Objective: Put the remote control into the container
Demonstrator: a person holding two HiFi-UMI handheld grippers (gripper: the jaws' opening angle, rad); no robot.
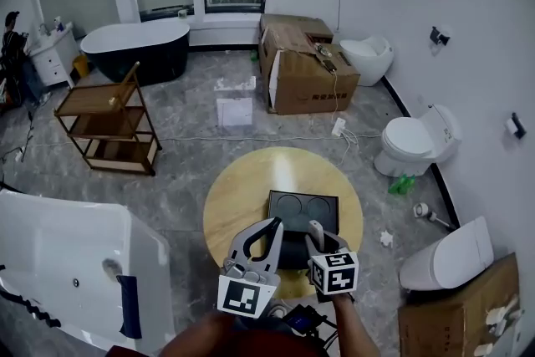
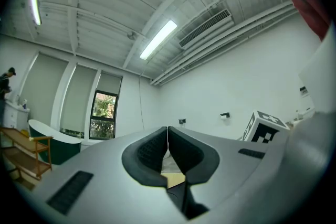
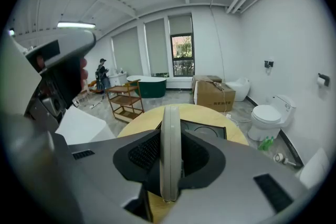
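The room is a bathroom showroom with a grey marble floor. A white bathtub [image 1: 67, 255] stands at the lower left of the head view, and a big cardboard box [image 1: 305, 67] stands farther back, near the window. In the middle there is a round wooden table [image 1: 238, 196]. On it lies a black container [image 1: 303, 209] with two round hollows, and nothing lies in it.

Both grippers are above the near side of the table. The left gripper [image 2: 168, 132] has its jaws pressed together with nothing between them. The right gripper [image 3: 170, 136] points down toward the table and clamps the remote control [image 3: 170, 157], a slim light grey piece standing on its edge between the pads. In the head view its tips are at the near edge of the container.
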